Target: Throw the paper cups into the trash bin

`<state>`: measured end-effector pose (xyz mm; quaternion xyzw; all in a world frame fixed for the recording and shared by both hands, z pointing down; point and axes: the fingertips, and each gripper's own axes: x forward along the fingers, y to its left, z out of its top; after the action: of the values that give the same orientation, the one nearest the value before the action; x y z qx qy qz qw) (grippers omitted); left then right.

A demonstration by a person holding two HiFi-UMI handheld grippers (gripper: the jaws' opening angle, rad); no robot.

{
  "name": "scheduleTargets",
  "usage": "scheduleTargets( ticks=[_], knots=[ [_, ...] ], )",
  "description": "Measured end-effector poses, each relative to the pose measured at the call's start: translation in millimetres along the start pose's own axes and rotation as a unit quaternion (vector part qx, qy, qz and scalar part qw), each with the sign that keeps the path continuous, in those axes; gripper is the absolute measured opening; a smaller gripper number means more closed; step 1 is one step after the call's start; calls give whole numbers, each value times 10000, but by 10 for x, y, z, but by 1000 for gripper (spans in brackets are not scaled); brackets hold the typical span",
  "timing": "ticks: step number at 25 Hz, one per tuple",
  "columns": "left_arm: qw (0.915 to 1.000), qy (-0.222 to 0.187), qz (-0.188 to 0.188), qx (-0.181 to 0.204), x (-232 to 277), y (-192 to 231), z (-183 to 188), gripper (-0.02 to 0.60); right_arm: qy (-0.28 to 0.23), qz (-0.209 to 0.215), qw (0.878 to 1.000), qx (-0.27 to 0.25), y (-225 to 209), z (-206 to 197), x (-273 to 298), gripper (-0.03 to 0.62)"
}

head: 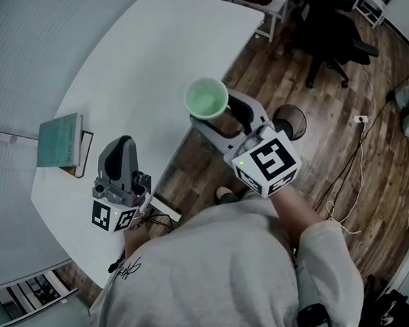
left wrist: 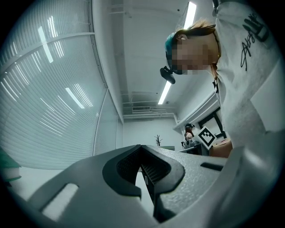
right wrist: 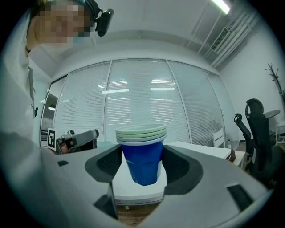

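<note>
Left gripper [head: 124, 147] over the table's [head: 149, 59] near edge, jaws together, nothing in them. Right gripper [head: 224, 116] – arm stretched out past the table's edge – clamped on the stacked paper cups [head: 207, 97].

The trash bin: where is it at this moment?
In the head view, the trash bin stands on the wooden floor, right of the white table, close beside the right gripper that holds the paper cups.

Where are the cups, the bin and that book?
stack of paper cups [head: 207, 97], head view, green inside of top cup
trash bin [head: 291, 107], head view, its rim
book [head: 59, 140], head view, its green cover
</note>
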<state>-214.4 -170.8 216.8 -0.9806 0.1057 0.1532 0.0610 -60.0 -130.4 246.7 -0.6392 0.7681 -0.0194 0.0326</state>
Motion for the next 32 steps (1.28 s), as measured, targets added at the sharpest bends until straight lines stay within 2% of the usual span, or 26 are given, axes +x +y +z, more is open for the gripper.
scheduleTargets(
  ticks=[11, 19, 26, 32],
  knots=[
    [9980, -20, -600, -181, 605, -312, -194, 3, -173, -537, 9984, 85, -513, 45, -378, 284],
    [9922, -177, -1168, -394, 1290, -752, -264, 3, -192, -945, 9953, 104, -990, 121, -850, 284],
    [9873, -245, -1473, -540, 1776, -1057, -360, 3, -168, -1148, 9932, 45, -1377, 165, -1151, 284],
    [9825, -223, -1794, -455, 2171, -1294, -538, 3, -277, -1469, 9887, 90, -1747, 257, -1470, 284]
  ],
)
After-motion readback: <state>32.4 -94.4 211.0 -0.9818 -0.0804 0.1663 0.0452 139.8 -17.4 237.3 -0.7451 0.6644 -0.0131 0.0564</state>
